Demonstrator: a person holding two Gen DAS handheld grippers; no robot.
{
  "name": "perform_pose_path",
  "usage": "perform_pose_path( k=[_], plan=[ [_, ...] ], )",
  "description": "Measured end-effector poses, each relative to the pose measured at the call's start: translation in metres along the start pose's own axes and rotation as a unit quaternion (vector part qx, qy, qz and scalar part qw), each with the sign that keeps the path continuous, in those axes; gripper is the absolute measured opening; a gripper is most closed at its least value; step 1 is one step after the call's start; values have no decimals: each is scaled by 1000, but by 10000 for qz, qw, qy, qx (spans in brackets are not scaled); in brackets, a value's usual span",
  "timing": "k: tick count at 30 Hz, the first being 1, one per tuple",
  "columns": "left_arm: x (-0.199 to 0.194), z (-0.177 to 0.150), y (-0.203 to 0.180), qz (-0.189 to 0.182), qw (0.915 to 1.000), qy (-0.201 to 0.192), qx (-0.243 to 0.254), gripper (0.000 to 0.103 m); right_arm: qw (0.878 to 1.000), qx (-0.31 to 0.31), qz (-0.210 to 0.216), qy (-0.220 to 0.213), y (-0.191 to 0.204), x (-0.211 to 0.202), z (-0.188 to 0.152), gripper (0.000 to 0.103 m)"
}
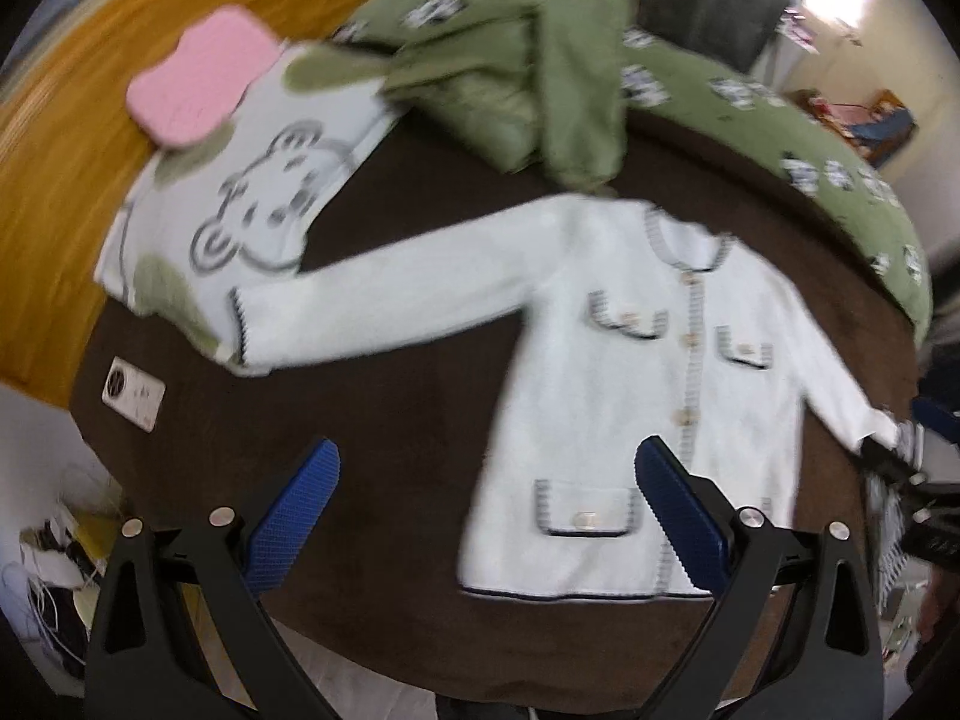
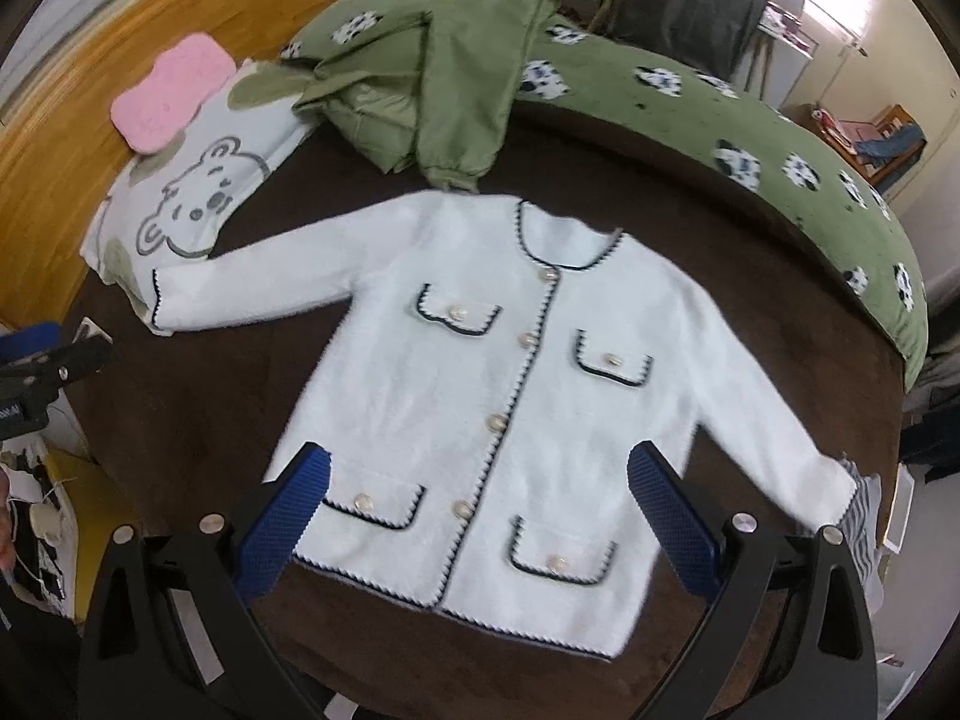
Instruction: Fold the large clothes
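Note:
A white cardigan (image 2: 480, 360) with dark scalloped trim, pearl buttons and several pockets lies flat, front up, on a dark brown bed sheet (image 2: 198, 420); it also shows in the left wrist view (image 1: 648, 372). Both sleeves are spread outward; the left sleeve end rests on a bear-print pillow (image 2: 186, 198). My left gripper (image 1: 486, 510) is open and empty above the sheet, left of the cardigan's hem. My right gripper (image 2: 480, 516) is open and empty above the cardigan's lower half. The right gripper also shows at the right edge of the left wrist view (image 1: 918, 498).
A crumpled green garment (image 2: 444, 96) lies beyond the collar. A green panda-print duvet (image 2: 750, 138) runs along the far right. A pink cushion (image 2: 171, 90) sits on the pillow by the wooden headboard (image 2: 78, 90). A white tag (image 1: 133, 393) lies on the sheet at left.

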State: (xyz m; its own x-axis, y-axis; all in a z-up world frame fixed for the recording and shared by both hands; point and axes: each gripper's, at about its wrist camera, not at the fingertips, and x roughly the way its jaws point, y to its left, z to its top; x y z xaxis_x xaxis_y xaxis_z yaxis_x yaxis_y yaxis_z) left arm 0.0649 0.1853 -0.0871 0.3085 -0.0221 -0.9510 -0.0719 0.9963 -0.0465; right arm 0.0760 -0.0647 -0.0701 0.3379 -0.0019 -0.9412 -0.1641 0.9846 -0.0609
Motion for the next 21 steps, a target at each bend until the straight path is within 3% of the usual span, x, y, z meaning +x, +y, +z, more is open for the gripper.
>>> perform_pose_path(
  k=[5,10,12,16,18,21],
  plan=[
    [69,3,77,-139,9980,60,-616,97,9999,-76,-106,-104,50,56,35,97],
    [140,8,143,-409,9872,-229,-1526,97,9993,-259,-244,-70,81,131,62,97],
    [162,7,162,-404,9800,-372,-1911,97,9985,-347,-424,-50,90,159,67,97],
    [211,-2,210,-796,9469,-637,-3048,97,9975,-495,-511,2,104,204,70,97],
    [232,-5,225,-779,9349,-676,-3395,97,9954,-727,-620,61,115,223,69,97],
    [256,-2,233,-850,9289,-759,-3524,97,9927,-1000,-675,30,129,244,68,97]
  ],
)
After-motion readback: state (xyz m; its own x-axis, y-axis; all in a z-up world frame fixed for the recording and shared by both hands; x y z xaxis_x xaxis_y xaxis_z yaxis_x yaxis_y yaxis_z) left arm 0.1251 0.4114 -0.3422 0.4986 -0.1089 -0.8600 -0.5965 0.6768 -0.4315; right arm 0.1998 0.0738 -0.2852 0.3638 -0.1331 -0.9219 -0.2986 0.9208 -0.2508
